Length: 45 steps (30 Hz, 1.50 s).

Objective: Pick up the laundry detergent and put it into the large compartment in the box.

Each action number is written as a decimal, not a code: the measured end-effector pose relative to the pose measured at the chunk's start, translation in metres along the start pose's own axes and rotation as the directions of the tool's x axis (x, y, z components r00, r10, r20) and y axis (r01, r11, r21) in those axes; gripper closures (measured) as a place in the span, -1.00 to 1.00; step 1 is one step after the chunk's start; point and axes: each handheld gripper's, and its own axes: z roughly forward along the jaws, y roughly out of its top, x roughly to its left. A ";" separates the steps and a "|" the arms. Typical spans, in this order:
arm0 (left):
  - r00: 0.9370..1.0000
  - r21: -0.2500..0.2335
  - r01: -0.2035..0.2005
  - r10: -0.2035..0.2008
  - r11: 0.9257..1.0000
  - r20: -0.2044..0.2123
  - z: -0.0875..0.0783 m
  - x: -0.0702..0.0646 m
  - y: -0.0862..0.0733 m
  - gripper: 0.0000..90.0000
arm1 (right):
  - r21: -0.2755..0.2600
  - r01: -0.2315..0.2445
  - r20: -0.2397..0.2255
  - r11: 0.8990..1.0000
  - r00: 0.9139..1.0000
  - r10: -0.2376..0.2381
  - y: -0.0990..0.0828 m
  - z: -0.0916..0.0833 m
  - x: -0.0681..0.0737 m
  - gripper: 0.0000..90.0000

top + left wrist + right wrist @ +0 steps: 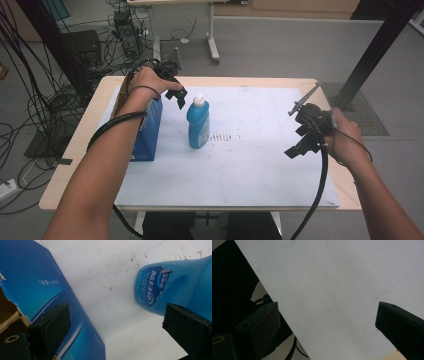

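A blue detergent bottle (198, 124) with a white cap stands upright on the white sheet, left of centre. A blue cardboard box (148, 131) with a torn open top stands just left of it. My left gripper (179, 96) hangs open above the gap between box and bottle, jaws pointing down. In the left gripper view the bottle (172, 287) lies on the right and the box (37, 290) on the left, with nothing between the jaws. My right gripper (300, 145) hovers open over the right part of the sheet, holding nothing.
The white sheet (250, 165) covers a wooden table (75, 165). Cables and equipment (100, 45) clutter the floor at the back left. A black post (372, 50) rises at the back right. The right gripper view looks down on the sheet's front edge (287, 322).
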 end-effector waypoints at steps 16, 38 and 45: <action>1.000 -0.023 0.002 -0.002 1.000 0.018 -0.005 0.002 -0.004 -0.81 | -0.003 0.001 -0.004 1.000 1.000 -0.001 0.002 0.002 -0.002 -0.89; 1.000 -0.073 -0.029 0.030 0.997 0.009 -0.048 -0.017 -0.008 -0.81 | -0.005 0.014 -0.002 1.000 1.000 -0.014 0.002 0.002 -0.002 -0.89; 0.999 -0.090 -0.047 0.048 0.995 0.004 -0.067 -0.025 -0.011 -0.81 | -0.002 0.017 -0.004 1.000 1.000 -0.017 0.002 0.001 -0.001 -0.89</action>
